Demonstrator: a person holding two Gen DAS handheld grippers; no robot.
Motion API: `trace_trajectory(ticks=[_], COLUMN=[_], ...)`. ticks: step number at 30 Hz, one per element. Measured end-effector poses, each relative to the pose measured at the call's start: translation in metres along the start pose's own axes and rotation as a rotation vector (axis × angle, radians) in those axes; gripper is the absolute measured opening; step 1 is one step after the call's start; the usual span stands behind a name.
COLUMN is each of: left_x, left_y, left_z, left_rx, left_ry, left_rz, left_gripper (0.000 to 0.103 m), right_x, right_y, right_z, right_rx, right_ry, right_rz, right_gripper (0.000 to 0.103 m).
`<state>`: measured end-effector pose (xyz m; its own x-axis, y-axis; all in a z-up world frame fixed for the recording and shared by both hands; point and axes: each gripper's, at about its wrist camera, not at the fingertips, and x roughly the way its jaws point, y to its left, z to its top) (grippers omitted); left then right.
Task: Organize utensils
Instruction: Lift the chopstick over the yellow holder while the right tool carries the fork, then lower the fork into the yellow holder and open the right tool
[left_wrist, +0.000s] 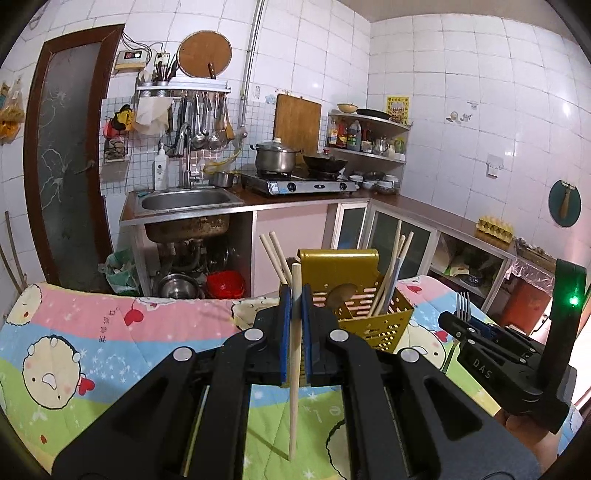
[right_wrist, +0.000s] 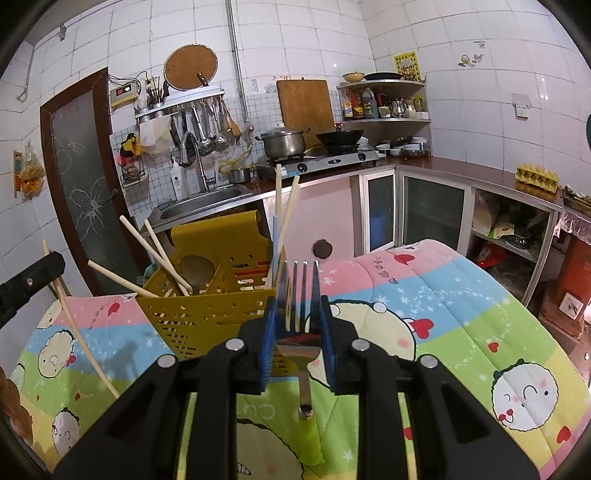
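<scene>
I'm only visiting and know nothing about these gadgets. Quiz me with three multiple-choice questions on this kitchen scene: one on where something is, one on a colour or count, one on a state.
1. Where does the utensil holder stand?
A. In the sink
B. On the cartoon-print cloth
C. On the stove

2. How many prongs has the fork?
A. Two
B. Three
C. Four

3. What is the left gripper doing?
A. Standing open and empty
B. Clamped on a chopstick
C. Clamped on a spoon

Answers:
1 B: the yellow holder sits on the patterned cloth, in front of the counter.
2 C: four prongs rise between the right gripper pads.
3 B: its blue pads press both sides of one pale chopstick.
</scene>
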<state>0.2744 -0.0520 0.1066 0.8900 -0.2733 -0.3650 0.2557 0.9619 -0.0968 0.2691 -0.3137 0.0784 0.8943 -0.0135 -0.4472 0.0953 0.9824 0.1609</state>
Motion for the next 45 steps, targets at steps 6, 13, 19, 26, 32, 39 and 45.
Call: trace_trajectory(ticks=[6, 13, 19, 26, 32, 39, 45], left_x=[-0.001, -0.005, -0.014, -0.03, -0.031, 0.004, 0.027], left_y=[0.002, 0.0, -0.006, -0.019, -0.029, -0.026, -0.008], left_z=[0.008, 0.024, 0.051, 0.092, 0.114, 0.117, 0.099], left_rx=[0.012, 0.019, 0.024, 0.03, 0.034, 0.009, -0.021], left_ry=[-0.025, -0.053, -0.102, -0.2, -0.278, -0.267, -0.216], left_rz=[0.01, 0.008, -0.006, -0.028, -0.032, -0.02, -0.023], left_gripper=[0.004, 0.004, 0.004, 0.004, 0.004, 0.004, 0.004], right_x=[-0.003, -0.019, -0.037, -0.057, -0.065, -0.036, -0.015], right_y=[0.003, 0.005, 0.013, 0.029, 0.041, 0.051, 0.032], right_z=[0.008, 0.033, 0.062, 0.102, 0.13, 0.14, 0.119], right_rx=[-0.015, -0.022, -0.051, -0.082, -0.093, -0.094, -0.074], right_ry=[-0.026, -0.076, -0.132, -0.218, -0.274, -0.251, -0.178], right_rz=[-0.003, 0.012, 0.022, 0.037, 0.057, 0.07, 0.073], right_gripper=[0.022, 0.021, 0.021, 0.021, 0.017, 0.0, 0.0])
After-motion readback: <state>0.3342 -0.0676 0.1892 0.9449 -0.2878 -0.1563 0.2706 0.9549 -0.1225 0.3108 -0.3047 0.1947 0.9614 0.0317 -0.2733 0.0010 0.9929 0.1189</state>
